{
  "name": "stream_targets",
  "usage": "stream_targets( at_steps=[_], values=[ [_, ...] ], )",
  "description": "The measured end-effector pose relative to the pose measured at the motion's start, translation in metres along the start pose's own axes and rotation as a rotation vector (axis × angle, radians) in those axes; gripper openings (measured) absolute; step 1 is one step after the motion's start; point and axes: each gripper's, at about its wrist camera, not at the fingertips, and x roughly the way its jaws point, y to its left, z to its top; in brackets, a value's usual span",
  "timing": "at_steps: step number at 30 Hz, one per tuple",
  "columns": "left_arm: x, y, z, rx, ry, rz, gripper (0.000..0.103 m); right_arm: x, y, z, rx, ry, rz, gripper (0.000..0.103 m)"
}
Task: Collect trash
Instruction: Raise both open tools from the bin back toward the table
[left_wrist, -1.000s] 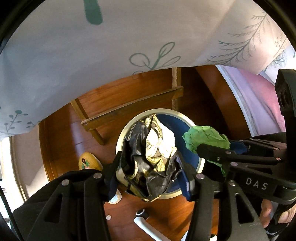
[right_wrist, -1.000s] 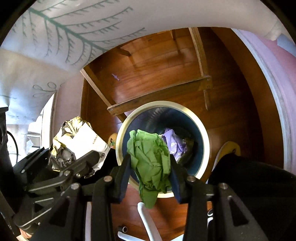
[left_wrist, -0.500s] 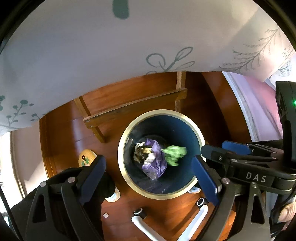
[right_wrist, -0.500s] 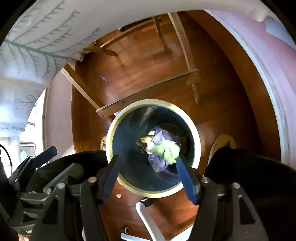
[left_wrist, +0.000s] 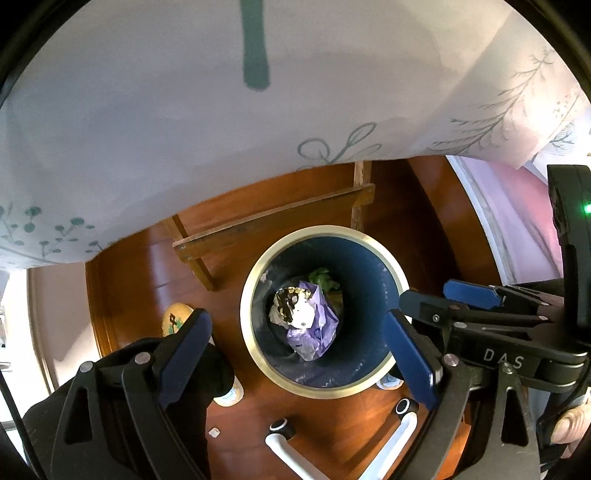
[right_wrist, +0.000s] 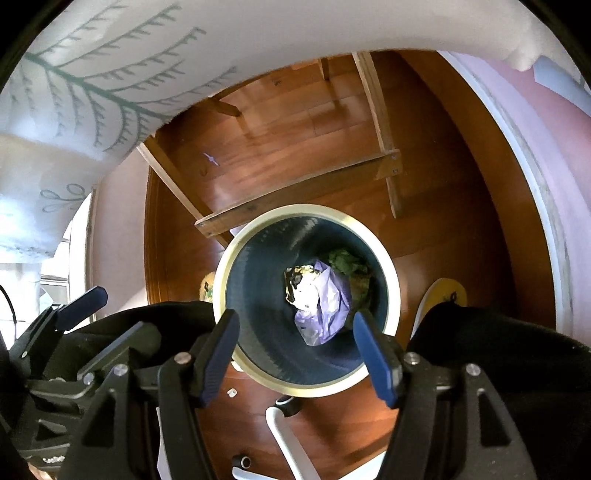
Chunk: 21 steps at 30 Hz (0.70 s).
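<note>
Both wads now lie in the waste bin, so I hold each hand-held gripper spread empty above it: left, right.

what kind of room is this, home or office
Most likely a room in a home, though little of it shows. A leaf-printed tablecloth hangs over a wooden table frame on a polished wood floor, with a small waste bin under the table's edge and a pink wall beside it.
</note>
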Motion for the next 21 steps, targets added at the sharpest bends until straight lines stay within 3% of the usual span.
stream_targets(
  at_steps=[11,15,21],
  values=[
    [-0.056,-0.003,-0.007,0.036,-0.087,-0.032,0.093,-0.041,0.02,-0.008,-0.093,-0.114,-0.019,0.064],
    [-0.095,-0.001,-0.009,0.058,-0.142,-0.024,0.093,-0.079,0.035,-0.014,-0.194,-0.22,-0.034,0.064],
    [-0.173,0.008,0.001,0.048,-0.248,-0.089,0.093,-0.155,0.056,-0.019,-0.333,-0.366,-0.023,0.064]
  ],
)
